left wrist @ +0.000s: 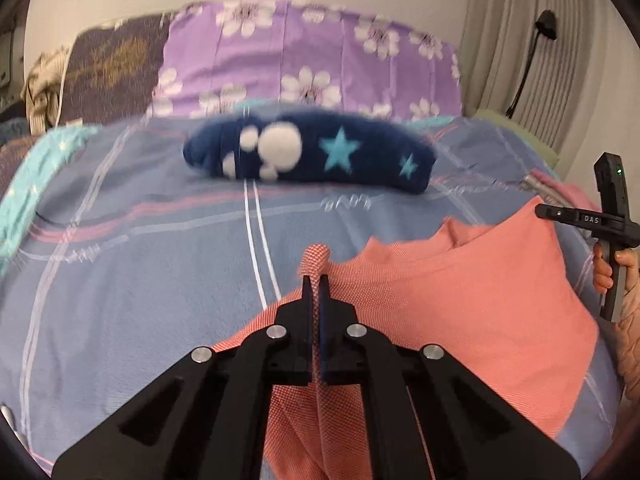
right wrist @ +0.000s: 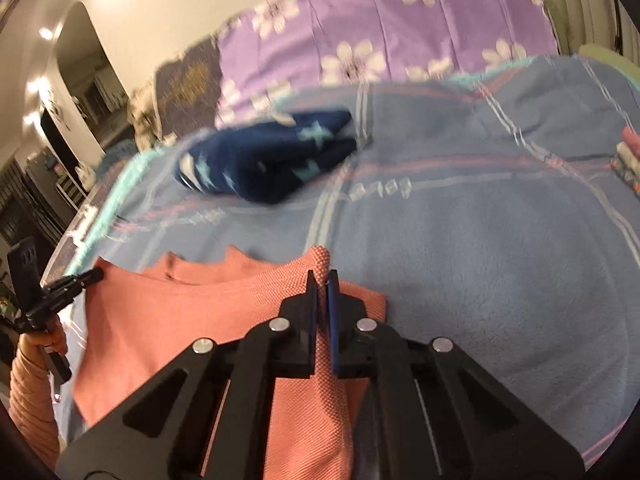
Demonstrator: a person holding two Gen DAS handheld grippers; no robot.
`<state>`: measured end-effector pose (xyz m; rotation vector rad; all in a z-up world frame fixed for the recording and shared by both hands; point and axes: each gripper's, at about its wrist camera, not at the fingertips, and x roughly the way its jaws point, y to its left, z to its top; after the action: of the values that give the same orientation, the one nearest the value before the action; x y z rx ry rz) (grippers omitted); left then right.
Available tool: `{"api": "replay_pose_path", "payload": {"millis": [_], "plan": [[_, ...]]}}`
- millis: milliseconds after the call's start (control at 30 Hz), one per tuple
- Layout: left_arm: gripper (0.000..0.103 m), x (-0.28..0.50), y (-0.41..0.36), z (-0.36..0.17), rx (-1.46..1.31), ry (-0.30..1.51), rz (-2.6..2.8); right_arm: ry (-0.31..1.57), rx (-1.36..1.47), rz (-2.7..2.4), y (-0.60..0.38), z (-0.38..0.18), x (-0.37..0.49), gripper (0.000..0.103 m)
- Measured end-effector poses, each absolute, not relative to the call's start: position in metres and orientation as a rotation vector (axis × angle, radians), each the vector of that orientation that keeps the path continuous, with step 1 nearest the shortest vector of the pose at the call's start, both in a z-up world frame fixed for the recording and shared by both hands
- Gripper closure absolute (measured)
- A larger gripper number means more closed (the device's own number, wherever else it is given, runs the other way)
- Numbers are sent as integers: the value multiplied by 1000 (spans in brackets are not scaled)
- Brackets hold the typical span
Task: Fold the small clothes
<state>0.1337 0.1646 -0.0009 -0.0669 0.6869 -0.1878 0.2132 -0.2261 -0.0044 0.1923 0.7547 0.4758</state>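
Coral garment (left wrist: 460, 300) — pinched in both tools

Black angular hand-held gripper (left wrist: 316, 280) with round silver screws; quilted pink sleeve (right wrist: 30, 392)

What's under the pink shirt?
The pink shirt lies on a blue checked blanket, which shows all around it. Both grippers, left and right, pinch its cloth. Whatever sits directly beneath the shirt is covered.
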Motion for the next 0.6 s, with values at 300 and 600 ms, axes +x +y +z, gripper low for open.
{"api": "replay_pose_path", "payload": {"millis": [300, 600], "plan": [[90, 168, 179, -2, -9, 738, -48, 834, 124, 340, -201, -21, 266, 91], [64, 130, 166, -23, 23, 759, -73, 874, 70, 328, -229, -45, 217, 76]]}}
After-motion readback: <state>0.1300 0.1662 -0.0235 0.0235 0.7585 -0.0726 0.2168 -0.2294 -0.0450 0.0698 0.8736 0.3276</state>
